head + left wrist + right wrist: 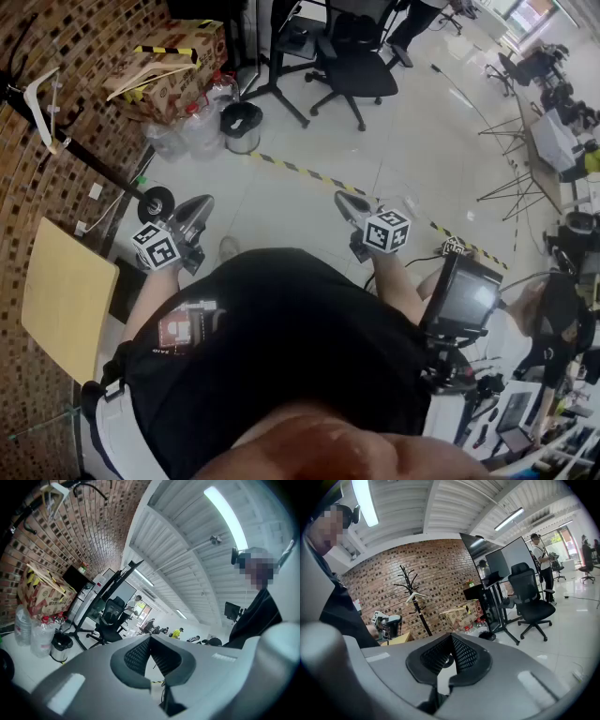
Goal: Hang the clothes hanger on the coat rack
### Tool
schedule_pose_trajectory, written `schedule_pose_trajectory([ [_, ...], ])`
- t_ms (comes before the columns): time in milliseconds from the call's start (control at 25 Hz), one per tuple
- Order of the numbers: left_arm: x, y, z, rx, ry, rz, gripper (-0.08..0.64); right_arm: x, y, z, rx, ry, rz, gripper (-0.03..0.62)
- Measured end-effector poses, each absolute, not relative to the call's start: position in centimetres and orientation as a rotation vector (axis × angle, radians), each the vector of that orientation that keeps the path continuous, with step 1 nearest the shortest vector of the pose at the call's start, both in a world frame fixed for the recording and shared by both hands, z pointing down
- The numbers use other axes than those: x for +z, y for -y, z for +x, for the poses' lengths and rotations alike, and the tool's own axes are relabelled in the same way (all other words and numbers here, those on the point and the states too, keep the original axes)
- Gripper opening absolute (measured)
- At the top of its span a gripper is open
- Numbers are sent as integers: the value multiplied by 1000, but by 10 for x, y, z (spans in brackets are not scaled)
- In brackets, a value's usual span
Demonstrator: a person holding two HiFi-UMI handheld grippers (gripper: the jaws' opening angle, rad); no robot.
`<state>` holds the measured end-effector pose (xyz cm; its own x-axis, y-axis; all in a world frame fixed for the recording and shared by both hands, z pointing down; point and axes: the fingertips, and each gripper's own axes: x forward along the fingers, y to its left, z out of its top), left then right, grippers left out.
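Note:
A white clothes hanger [42, 111] hangs on the black coat rack [94, 159] against the brick wall at the left; the right gripper view shows the hanger [416, 596] on the rack [412, 602] too. A second, cream hanger [145, 67] lies on a cardboard box. My left gripper [202, 204] is held out low in front of me, near the rack's base, shut with nothing between its pads. My right gripper [343, 199] is further right over the floor, also shut and empty. Each gripper's own view shows its pads meeting at the tip: left [150, 639], right [451, 637].
The cardboard box [183, 56], water bottles [192, 127] and a black bin [242, 122] stand beyond the rack. A black office chair [361, 61] is further back. Yellow-black tape [309, 173] crosses the floor. A light wooden board [66, 295] is at my left, a screen [466, 295] at my right.

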<state>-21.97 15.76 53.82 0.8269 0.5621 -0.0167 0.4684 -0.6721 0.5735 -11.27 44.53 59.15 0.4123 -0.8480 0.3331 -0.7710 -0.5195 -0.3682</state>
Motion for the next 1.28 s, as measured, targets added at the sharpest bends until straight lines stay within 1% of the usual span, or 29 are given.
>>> schedule_pose_trajectory([
  [200, 546, -104, -159, 177, -815, 2426, -5, 589, -396, -60, -711, -1420, -2538, 12],
  [560, 529, -1, -38, 204, -937, 2413, -5, 572, -296, 46, -673, -1293, -2552, 14],
  [720, 535, 30, 4, 215, -942, 2409, -5, 584, -255, 78, -731, -1333, -2542, 14],
  [920, 547, 49, 45, 222, -865, 2417, -3, 597, -236, 132, -789, -1400, -2506, 14],
  [1280, 531, 36, 146, 164, -620, 2509, -5, 590, -216, 274, -810, -1629, -2327, 14],
])
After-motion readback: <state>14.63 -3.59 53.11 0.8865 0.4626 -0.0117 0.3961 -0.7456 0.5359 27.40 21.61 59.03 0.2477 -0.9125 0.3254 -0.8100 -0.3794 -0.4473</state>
